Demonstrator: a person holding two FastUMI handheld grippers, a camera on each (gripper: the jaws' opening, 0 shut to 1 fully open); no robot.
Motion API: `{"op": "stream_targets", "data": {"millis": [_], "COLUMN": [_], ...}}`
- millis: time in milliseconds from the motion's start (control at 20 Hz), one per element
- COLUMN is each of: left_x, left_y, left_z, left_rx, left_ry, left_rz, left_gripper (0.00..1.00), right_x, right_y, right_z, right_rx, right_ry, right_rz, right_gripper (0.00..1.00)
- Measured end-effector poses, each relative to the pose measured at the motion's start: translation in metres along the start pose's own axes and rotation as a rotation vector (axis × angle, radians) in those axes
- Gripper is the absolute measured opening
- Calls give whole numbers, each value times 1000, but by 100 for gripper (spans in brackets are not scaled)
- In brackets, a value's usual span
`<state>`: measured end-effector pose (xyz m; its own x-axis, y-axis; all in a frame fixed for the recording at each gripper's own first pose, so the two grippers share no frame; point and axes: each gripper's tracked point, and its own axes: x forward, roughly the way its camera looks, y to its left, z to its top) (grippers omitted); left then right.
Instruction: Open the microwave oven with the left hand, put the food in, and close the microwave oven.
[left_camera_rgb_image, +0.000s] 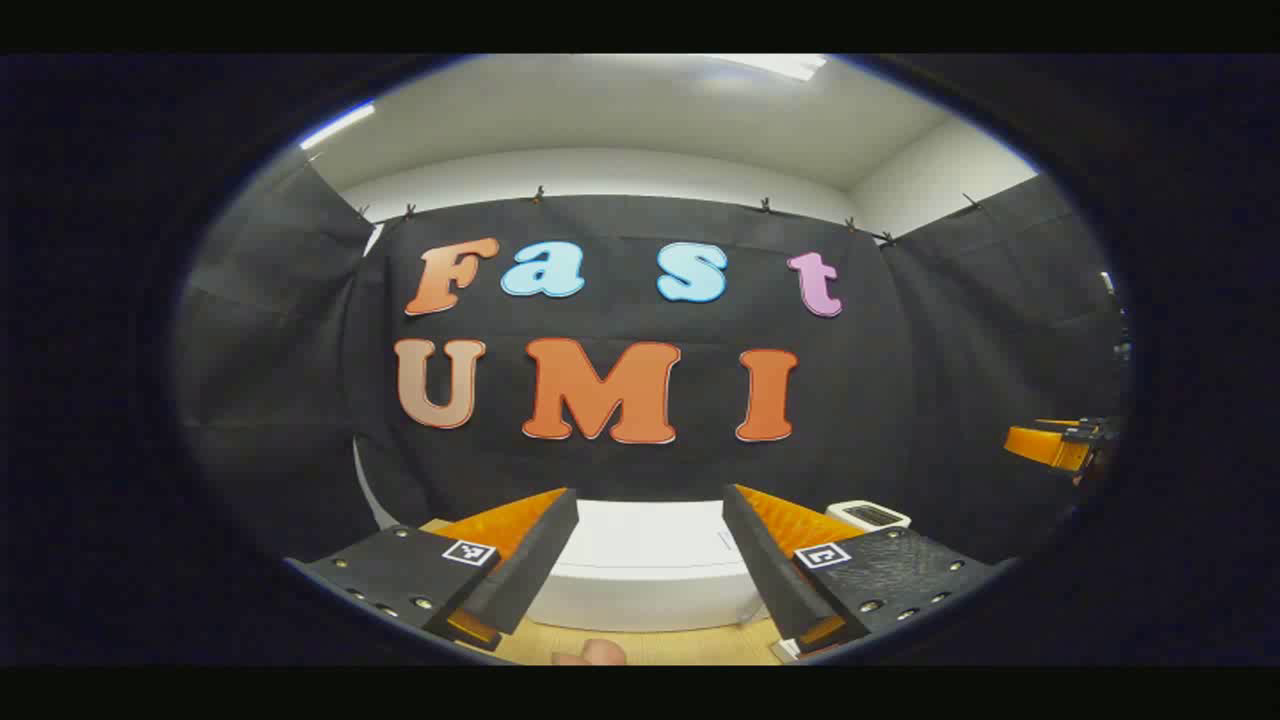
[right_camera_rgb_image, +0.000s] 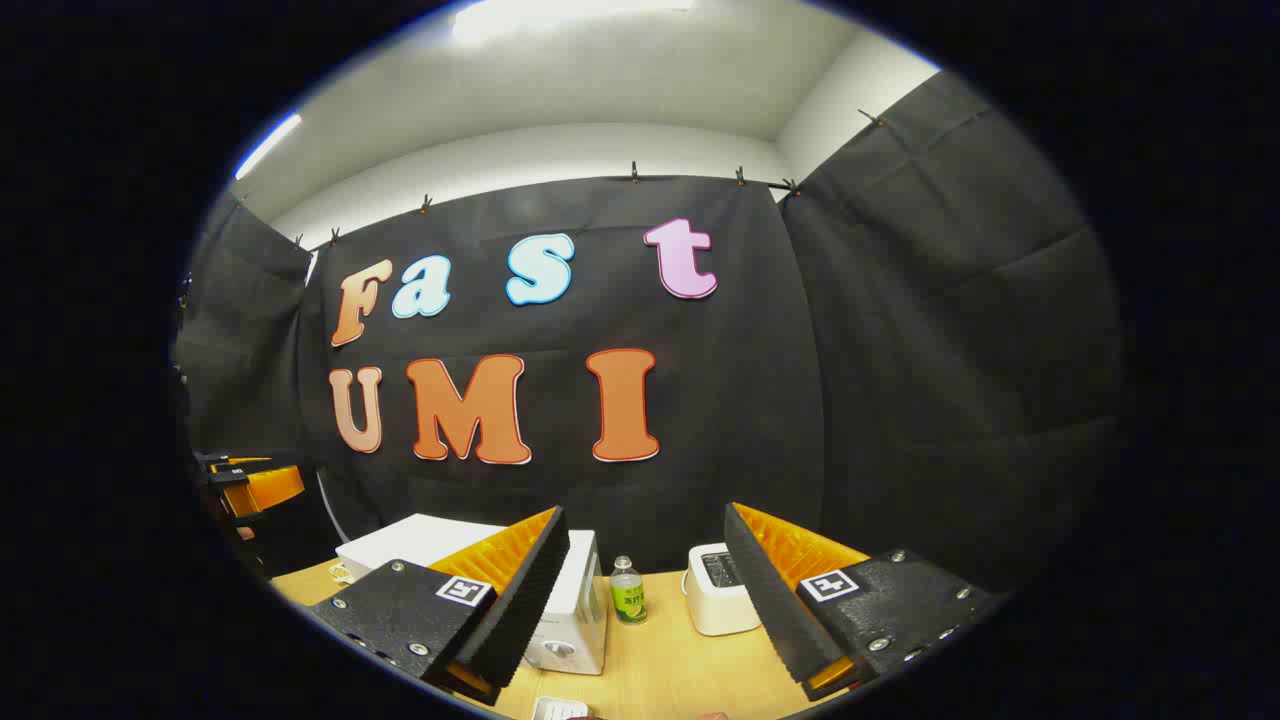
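Microwave (left_camera_rgb_image: 650, 565) sits straight ahead and below the left gripper (left_camera_rgb_image: 650, 560), the nearer one, both grippers' fingers spread apart, empty.

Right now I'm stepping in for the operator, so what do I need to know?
Left hand-held gripper: open, holding nothing, raised in front of the white microwave.
Right hand-held gripper: open, holding nothing, up over the wooden table.
On the table: the microwave, a small bottle and a white toaster to its right.
Done: nothing that I can see; the door looks closed.
Left: open the door, load the food, close.
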<state>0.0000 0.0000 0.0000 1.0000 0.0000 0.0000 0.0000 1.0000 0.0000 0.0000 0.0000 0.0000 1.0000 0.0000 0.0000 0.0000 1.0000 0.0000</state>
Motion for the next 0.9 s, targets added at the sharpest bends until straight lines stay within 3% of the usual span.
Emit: {"op": "stream_targets", "data": {"millis": [50,150,200,250,350,400,450,500,550,600,900], "left_x": [-1,-5,-6,-6,-9,-9,-9,-9,-10,-11,-6], "left_y": [3,5,3,2,-2,-6,-8,-10,-13,-14,-20], "left_z": [1,2,3,5,5,5,5,4,4,4,2], "left_rx": [1,12,17,25,38,39,40,40,40,38,16], "left_ry": [-2,-3,-4,-5,-5,-3,-1,4,4,3,5], "left_rz": [6,16,14,12,3,-5,-13,-21,-29,-33,-43], "left_gripper": [92,89,92,89,89,92,92,89,92,89,89], "right_x": [-2,-3,-2,-2,-2,-2,-2,-3,-3,-3,-5], "right_y": [2,9,10,9,8,8,7,6,5,4,-1], "right_z": [2,1,-2,-5,-8,-7,-7,-6,-4,-3,-9], "right_rx": [-10,-5,-4,-6,-2,3,9,14,17,17,7], "right_ry": [-2,8,15,22,31,31,29,27,24,21,34], "right_rz": [4,23,29,30,28,27,27,26,24,23,19], "right_gripper": [96,100,100,96,100,100,96,100,100,96,96]}}
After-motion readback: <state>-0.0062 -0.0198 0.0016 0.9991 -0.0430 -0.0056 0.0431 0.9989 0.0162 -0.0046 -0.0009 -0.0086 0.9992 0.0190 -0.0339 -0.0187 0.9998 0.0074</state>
